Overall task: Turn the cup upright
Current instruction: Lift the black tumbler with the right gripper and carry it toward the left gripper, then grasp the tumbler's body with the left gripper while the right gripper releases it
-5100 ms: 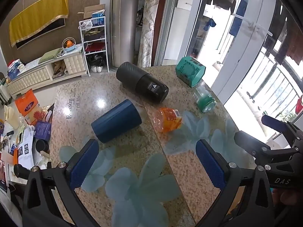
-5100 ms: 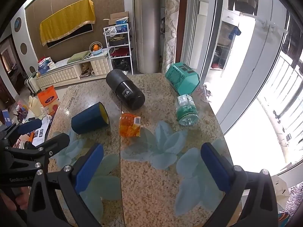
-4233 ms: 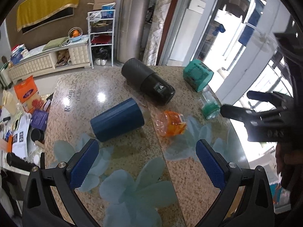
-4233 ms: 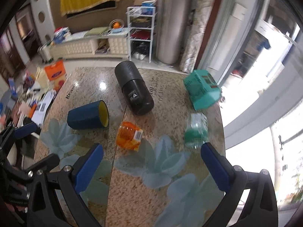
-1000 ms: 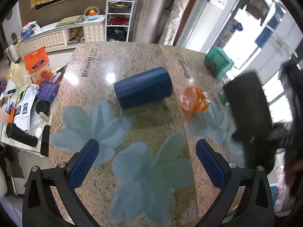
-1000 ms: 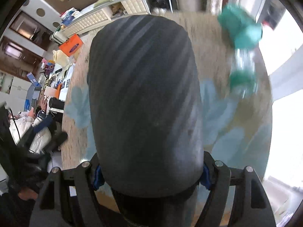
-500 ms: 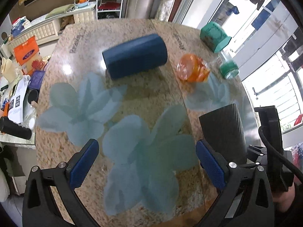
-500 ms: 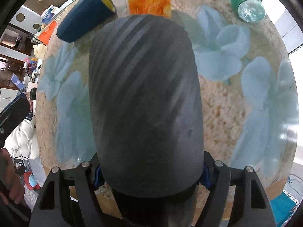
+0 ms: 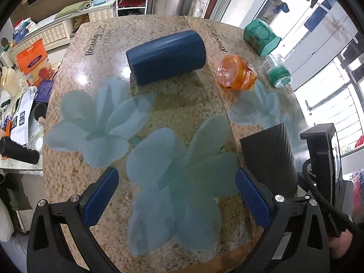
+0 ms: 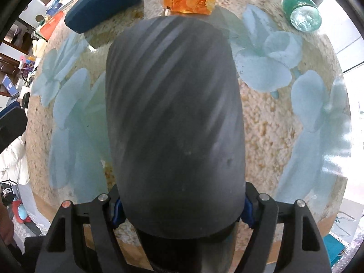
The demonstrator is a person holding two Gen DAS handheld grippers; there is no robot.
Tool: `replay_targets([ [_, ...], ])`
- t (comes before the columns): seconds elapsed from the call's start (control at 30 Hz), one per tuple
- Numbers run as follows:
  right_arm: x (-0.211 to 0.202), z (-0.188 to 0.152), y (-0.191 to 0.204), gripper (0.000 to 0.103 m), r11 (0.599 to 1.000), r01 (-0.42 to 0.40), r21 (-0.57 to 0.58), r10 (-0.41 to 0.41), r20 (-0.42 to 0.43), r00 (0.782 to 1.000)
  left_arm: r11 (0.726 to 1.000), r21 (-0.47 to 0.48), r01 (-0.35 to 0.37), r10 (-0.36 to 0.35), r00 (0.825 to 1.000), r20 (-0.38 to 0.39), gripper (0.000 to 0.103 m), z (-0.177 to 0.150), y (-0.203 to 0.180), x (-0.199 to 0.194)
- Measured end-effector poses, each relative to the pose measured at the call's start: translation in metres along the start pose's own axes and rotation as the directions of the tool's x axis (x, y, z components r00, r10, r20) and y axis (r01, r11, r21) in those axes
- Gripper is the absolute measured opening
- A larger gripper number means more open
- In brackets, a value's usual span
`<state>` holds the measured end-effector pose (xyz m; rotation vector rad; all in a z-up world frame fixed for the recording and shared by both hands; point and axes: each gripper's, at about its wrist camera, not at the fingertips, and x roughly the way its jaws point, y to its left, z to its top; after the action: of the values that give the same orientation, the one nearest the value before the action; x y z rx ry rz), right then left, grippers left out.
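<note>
My right gripper (image 10: 180, 207) is shut on a black ribbed cup (image 10: 175, 122), which fills the middle of the right wrist view, held on end at the near right part of the table. The same black cup (image 9: 270, 157) shows in the left wrist view beside my right gripper. A dark blue cup (image 9: 166, 56) lies on its side at the far middle of the table; its yellow inside shows in the right wrist view (image 10: 102, 2). My left gripper (image 9: 177, 195) is open and empty above the near part of the table.
A granite table (image 9: 186, 104) with pale blue flower prints. An orange packet (image 9: 236, 72), a green-capped bottle (image 9: 277, 72) on its side and a teal box (image 9: 261, 36) lie at the far right. Cluttered floor and shelves lie beyond the left edge.
The right gripper took the black cup from the far table, carried it to the near right and turned it on end. The left gripper pulled back and tilted downward.
</note>
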<state>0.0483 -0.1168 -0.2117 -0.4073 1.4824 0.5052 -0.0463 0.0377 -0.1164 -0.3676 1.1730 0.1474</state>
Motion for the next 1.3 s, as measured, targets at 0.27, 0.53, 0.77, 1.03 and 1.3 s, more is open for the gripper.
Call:
replay_targets([
  [0.27,-0.003,0.01,0.015,0.103,0.999,-0.028,0.03,0.027,0.009,1.0,1.0,-0.014,0.0,0.0,1.0,0.006,0.103,-0.002,0.006,-0.005],
  [0.53,-0.015,-0.002,-0.036,0.103,0.998,-0.054,0.022,0.053,0.039,0.998,1.0,-0.02,0.001,-0.001,1.0,0.028,0.103,0.002,0.002,-0.023],
  [0.77,-0.068,-0.01,-0.062,0.103,0.992,-0.121,0.04,0.116,0.122,0.986,0.999,-0.042,0.032,-0.032,0.999,0.01,0.103,0.015,-0.015,-0.045],
  [1.03,-0.094,-0.02,-0.134,0.103,0.98,-0.147,0.131,0.122,0.182,0.976,0.997,-0.019,0.068,-0.069,0.997,-0.026,0.103,0.031,-0.078,-0.049],
  [1.3,-0.097,-0.041,-0.206,0.103,0.968,-0.161,0.195,0.133,0.148,0.98,0.997,-0.064,0.051,-0.06,0.987,-0.149,0.103,0.033,-0.131,-0.006],
])
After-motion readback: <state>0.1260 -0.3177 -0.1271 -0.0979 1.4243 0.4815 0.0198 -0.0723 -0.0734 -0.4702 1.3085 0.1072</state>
